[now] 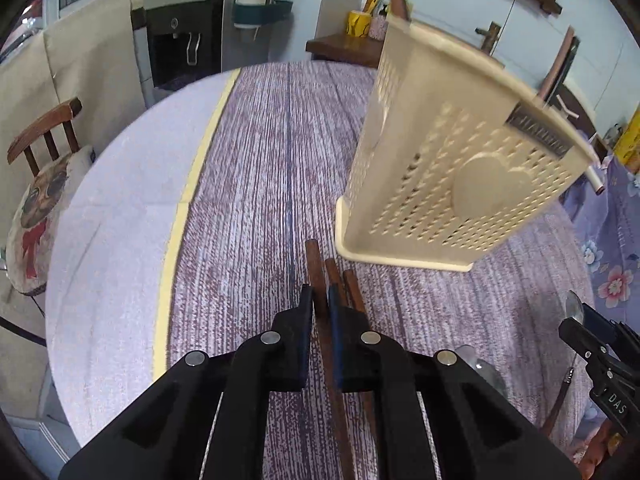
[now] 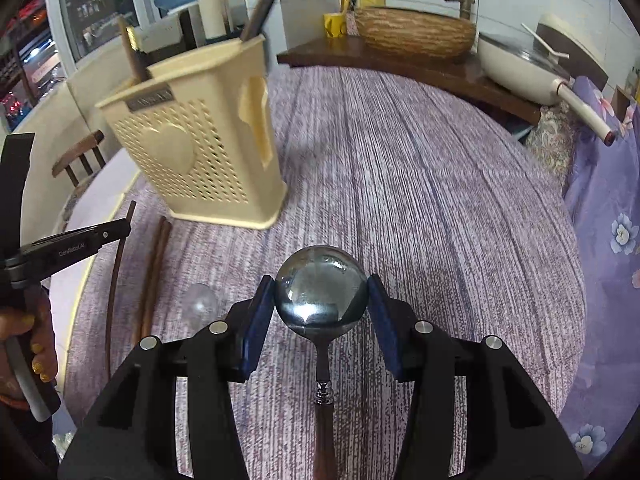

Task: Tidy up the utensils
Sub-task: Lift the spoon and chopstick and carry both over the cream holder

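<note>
A cream perforated utensil holder (image 1: 452, 168) stands on the purple table; it also shows in the right wrist view (image 2: 192, 160) with brown handles sticking out of its top. My left gripper (image 1: 321, 296) is shut on a brown chopstick (image 1: 316, 272); two more chopsticks (image 1: 350, 288) lie beside it on the cloth. My right gripper (image 2: 321, 296) is open, its pads on either side of the bowl of a metal spoon (image 2: 320, 286) with a brown handle, lying on the table. A second spoon (image 2: 199, 304) lies to its left.
The table carries a purple striped cloth (image 2: 440, 200). A wooden chair (image 1: 44, 136) stands at the left. A woven basket (image 2: 412, 32) and a white pan (image 2: 516, 64) sit on a dark shelf behind the table. A floral fabric (image 2: 604, 216) lies at the right.
</note>
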Action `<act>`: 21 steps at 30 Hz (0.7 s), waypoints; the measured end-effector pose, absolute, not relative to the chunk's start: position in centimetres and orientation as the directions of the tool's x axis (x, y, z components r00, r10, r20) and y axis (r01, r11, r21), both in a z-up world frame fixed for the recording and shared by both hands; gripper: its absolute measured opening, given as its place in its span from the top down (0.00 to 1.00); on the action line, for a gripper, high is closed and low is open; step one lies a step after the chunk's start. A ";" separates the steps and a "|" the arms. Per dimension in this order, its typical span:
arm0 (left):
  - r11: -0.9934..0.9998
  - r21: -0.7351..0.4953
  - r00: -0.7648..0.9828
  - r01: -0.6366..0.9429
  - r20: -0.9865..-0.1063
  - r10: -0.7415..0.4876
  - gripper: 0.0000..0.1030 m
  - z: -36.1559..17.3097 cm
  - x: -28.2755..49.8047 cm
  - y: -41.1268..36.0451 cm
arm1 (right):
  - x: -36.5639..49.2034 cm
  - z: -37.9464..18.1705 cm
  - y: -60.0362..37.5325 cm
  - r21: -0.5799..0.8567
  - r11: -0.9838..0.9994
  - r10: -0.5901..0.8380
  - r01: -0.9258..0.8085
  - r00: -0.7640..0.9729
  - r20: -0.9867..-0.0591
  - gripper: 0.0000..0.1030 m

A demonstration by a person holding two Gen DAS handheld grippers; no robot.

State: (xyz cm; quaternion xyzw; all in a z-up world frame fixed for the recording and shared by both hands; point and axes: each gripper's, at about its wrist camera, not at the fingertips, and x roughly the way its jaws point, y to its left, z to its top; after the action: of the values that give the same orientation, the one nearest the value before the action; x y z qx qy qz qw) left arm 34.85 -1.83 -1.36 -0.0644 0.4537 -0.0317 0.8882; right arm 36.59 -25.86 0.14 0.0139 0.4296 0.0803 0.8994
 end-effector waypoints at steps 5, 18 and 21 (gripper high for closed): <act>0.985 -0.172 0.652 0.034 -0.743 -0.153 0.92 2.2 32.8 -1.4 | 35.3 2.7 -25.8 0.100 0.979 0.193 -0.176 0.660 -0.726 0.54; 0.984 -0.155 0.766 0.093 -0.620 -0.170 0.92 7.9 29.1 -0.9 | 32.1 6.4 -25.7 0.108 0.971 0.233 -0.214 0.729 -0.644 0.54; 0.984 -0.153 0.771 0.092 -0.614 -0.168 0.92 8.2 28.6 -0.8 | 31.9 6.6 -25.8 0.119 0.969 0.241 -0.215 0.732 -0.637 0.54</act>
State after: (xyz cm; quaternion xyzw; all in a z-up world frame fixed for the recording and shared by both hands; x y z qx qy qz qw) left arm 28.61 -0.79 8.15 -0.0572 0.3309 -0.0692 0.9394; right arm 31.88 -25.80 6.62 0.0185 0.3447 0.1226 0.9305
